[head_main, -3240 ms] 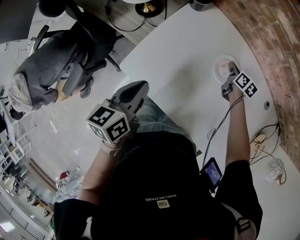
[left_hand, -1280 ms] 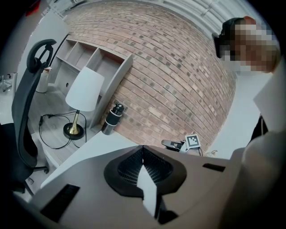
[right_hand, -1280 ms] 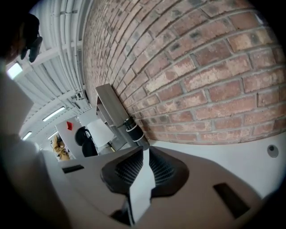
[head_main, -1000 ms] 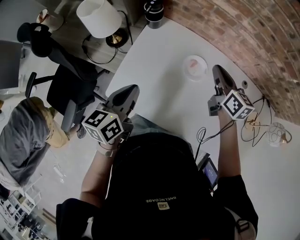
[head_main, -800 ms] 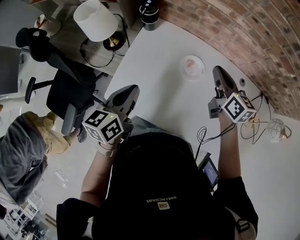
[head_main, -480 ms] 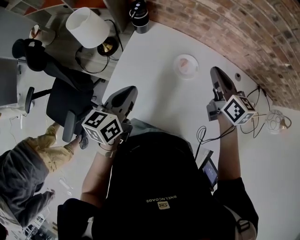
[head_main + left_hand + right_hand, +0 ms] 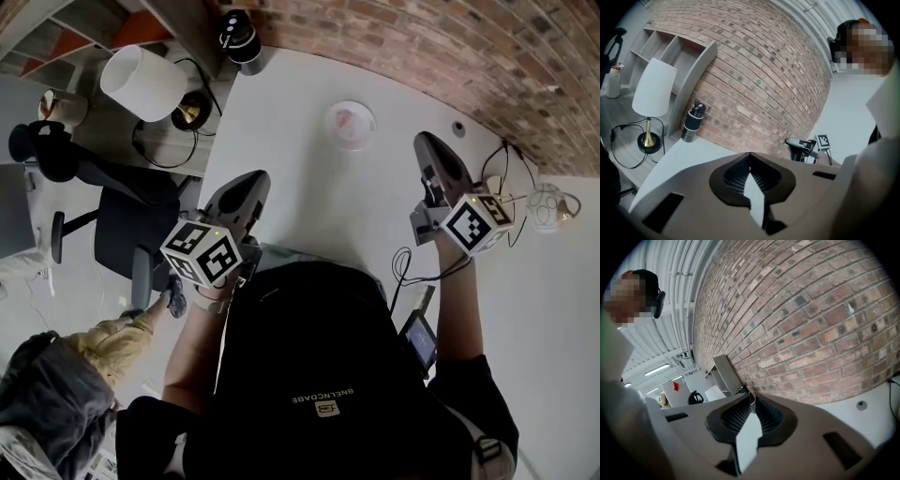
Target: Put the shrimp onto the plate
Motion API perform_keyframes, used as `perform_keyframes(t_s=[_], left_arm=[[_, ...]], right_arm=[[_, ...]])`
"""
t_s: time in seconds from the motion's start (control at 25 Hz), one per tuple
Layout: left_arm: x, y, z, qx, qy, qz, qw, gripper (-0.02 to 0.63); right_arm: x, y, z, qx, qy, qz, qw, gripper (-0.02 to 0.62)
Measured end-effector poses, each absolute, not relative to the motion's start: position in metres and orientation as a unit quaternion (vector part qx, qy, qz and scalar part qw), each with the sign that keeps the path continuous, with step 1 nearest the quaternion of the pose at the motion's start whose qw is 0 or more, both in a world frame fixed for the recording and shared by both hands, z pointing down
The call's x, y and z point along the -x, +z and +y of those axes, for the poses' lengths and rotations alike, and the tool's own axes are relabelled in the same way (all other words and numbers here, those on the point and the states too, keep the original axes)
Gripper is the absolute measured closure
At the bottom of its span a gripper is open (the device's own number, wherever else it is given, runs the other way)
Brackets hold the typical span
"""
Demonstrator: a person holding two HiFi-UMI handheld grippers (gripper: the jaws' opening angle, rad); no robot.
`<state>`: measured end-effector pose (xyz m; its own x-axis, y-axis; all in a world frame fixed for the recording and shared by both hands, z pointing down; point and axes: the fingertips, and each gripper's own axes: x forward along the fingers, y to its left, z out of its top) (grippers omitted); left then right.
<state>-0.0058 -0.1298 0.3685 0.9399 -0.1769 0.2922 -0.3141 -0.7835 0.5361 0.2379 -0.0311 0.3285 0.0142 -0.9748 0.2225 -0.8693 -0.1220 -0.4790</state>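
Both pairs of jaws are pressed together with nothing between them: the right gripper (image 7: 427, 152) at centre right of the head view, the left gripper (image 7: 246, 186) at centre left. The shrimp (image 7: 343, 117), too small for its long axis to be read, already lies on the plate (image 7: 363, 132) at upper centre, up-left of the nearer right gripper. Bare table (image 7: 281, 112) surrounds the plate, and the brick wall (image 7: 450, 56) stands close behind.
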Motion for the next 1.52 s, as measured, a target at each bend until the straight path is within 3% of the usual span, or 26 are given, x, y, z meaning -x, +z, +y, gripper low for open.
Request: perform_keyframes(t_s=[1.08, 1.52], left_arm=[[-0.092, 0.353, -0.116, -0.947, 0.146, 0.015, 0.284, 0.603], [-0.104, 0.349, -0.112, -0.949, 0.146, 0.033, 0.277, 0.603]], right_arm=[[-0.263, 0.301, 0.032, 0.741, -0.247, 0.602, 0.165, 0.569], [-0.264, 0.307, 0.037, 0.746, -0.247, 0.599, 0.157, 0.569]])
